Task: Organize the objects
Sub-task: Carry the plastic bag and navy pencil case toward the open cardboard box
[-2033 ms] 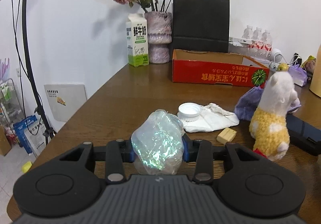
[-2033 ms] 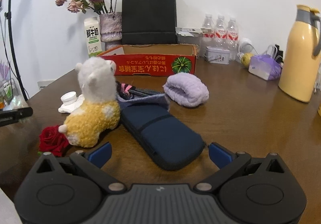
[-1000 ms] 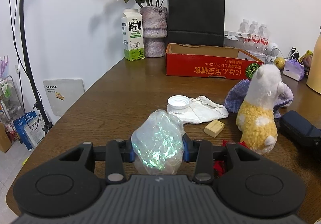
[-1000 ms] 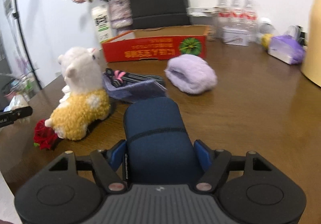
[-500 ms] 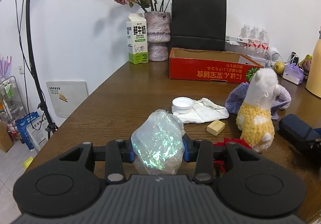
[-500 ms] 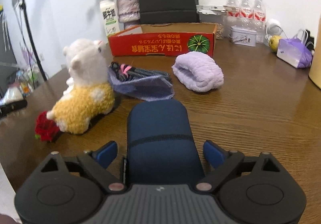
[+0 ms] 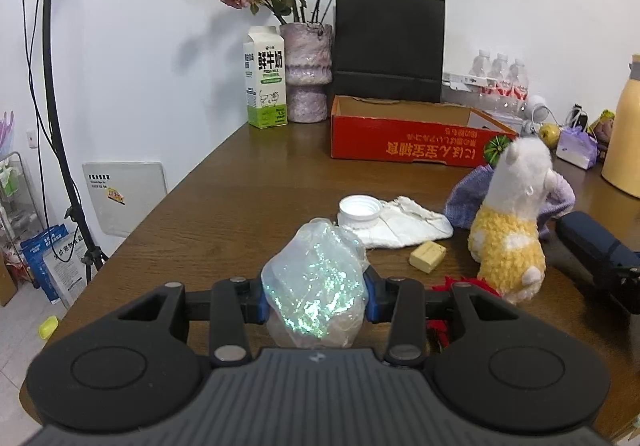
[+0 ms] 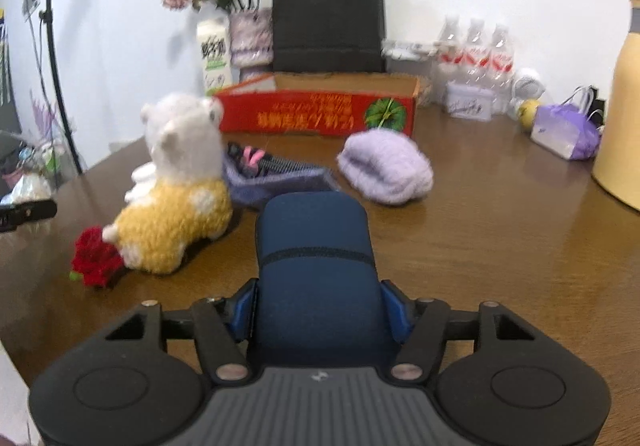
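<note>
Since half a second ago the right gripper (image 8: 318,312) has closed: its blue pads, then spread wide, now press both sides of the dark blue case (image 8: 316,266), whose padded, rounded body points away over the table (image 8: 500,246). The left gripper (image 7: 314,300) has not changed, still clamped on a crinkled, shimmering clear plastic bag (image 7: 314,286) held above the near left part of the wooden top.

Just left of the case lies a fluffy toy alpaca (image 8: 176,190), white head and yellow body, with a red fabric rose (image 8: 96,256) touching its near end. Beyond the case sit a folded purple cloth (image 8: 276,176) and a fuzzy lilac bundle (image 8: 386,170). From the left view, a white cap (image 7: 359,208) rests on a crumpled white cloth (image 7: 404,224), and a small tan block (image 7: 427,256) lies near it. Far back stands an open red cardboard box (image 7: 416,142), with a milk carton (image 7: 265,78), a vase of dried roses (image 7: 306,72) and a black paper bag (image 7: 390,48) behind it.
</note>
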{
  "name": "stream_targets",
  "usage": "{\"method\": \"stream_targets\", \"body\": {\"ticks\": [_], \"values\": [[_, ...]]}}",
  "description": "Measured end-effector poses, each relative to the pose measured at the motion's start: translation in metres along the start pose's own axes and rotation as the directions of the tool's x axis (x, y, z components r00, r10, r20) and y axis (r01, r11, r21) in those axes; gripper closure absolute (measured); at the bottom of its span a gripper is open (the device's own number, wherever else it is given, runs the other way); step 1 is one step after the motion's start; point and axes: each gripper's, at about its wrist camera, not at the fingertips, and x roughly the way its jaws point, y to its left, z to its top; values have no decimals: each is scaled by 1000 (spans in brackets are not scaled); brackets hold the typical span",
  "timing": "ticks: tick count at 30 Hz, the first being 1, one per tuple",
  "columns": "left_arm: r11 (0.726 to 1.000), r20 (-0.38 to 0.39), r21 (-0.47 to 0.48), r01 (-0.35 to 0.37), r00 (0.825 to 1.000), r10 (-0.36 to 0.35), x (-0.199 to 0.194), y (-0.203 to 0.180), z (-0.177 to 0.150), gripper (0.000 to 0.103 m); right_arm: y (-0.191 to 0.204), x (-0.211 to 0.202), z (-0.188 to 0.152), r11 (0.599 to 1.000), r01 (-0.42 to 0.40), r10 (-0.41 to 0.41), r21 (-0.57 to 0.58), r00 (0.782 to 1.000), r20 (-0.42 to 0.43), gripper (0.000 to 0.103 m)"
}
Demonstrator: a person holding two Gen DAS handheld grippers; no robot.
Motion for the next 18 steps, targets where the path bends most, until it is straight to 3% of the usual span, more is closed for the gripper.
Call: {"method": "stream_targets", "body": {"ticks": [9, 14, 18], "values": [[999, 17, -20, 34, 999, -33, 10, 6, 24, 62, 1, -10, 23, 1000, 18, -19, 12, 997, 69, 42], [999, 91, 20, 48, 995, -50, 12, 0, 45, 62, 10, -9, 44, 1000, 12, -9, -28, 994, 112, 42], [996, 97, 7, 84, 992, -85, 21, -5, 65, 62, 12, -4, 61, 1000, -14, 16, -10, 990, 140, 42]]}}
